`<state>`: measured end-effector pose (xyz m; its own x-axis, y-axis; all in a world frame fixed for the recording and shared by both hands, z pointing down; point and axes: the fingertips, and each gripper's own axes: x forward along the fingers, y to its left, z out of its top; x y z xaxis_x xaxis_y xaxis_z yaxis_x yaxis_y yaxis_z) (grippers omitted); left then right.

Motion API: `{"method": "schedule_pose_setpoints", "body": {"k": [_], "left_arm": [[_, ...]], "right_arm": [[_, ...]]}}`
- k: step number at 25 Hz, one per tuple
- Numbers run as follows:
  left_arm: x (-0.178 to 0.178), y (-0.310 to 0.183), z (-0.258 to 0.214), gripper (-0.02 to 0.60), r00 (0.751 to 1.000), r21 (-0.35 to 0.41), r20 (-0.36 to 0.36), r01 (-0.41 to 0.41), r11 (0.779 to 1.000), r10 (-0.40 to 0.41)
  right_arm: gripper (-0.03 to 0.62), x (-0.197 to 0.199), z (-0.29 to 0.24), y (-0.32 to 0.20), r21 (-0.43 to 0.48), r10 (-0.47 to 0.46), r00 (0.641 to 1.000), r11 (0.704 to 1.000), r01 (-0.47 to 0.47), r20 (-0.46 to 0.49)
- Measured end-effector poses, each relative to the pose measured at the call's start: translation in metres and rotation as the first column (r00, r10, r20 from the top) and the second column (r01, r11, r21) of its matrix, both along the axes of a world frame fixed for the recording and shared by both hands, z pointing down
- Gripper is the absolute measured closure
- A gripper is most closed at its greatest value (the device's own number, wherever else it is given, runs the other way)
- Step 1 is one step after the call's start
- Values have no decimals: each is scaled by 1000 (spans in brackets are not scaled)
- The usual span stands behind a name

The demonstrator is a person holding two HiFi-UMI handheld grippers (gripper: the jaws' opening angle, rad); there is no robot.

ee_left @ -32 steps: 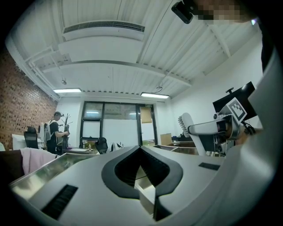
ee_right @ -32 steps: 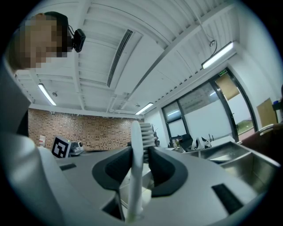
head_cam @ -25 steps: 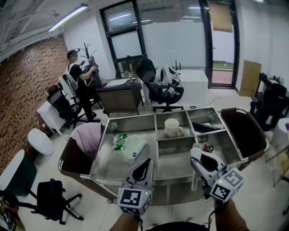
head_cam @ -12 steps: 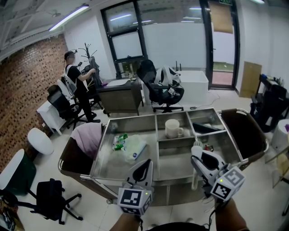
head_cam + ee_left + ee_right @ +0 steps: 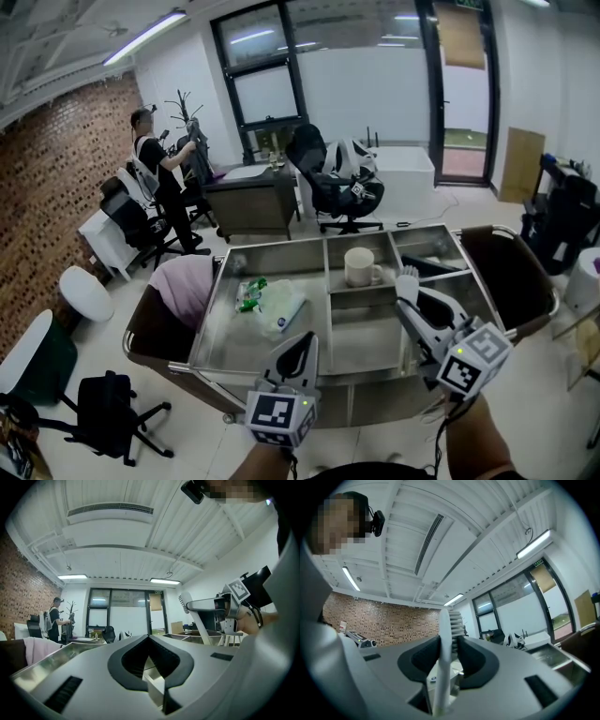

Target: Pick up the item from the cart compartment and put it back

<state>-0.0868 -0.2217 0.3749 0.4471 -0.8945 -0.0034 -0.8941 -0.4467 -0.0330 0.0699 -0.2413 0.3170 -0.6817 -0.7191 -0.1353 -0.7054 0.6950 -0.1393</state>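
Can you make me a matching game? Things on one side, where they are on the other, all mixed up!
Things:
1. toothbrush
2. mug
3. plastic bag
4. pink cloth

Places:
A. big left compartment of the cart
B. draped over the cart's left end
C. held by the right gripper
D. middle back compartment

Pairs: 1-C, 2-D, 3-A, 4-B

The steel cart (image 5: 225,342) holds a white mug (image 5: 361,266) and a plastic bag (image 5: 278,306) in separate compartments.
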Motion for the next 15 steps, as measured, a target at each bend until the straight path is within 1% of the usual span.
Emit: {"method": "schedule_pose_setpoints", "body": {"k": [3, 7, 12, 15], "left_arm": [[0, 1, -2, 581, 1000, 3, -2, 2, 1000, -2], [1, 2, -3, 581, 1000, 7, -6, -6, 1000, 6], [2, 4, -4, 581, 1000, 0, -4, -2, 1000, 2], [-1, 3, -3, 581, 1000, 16, -1, 4, 1000, -4]], "right_arm": [[452, -1, -14, -2, 28, 2, 1000, 1000, -3, 1], [452, -6, -27, -10, 61, 8, 1000, 998, -7, -22], [452, -18, -22, -22, 59, 1, 997, 998, 3, -72], [452, -22, -14, -29, 39, 4, 994, 999, 0, -110]]}}
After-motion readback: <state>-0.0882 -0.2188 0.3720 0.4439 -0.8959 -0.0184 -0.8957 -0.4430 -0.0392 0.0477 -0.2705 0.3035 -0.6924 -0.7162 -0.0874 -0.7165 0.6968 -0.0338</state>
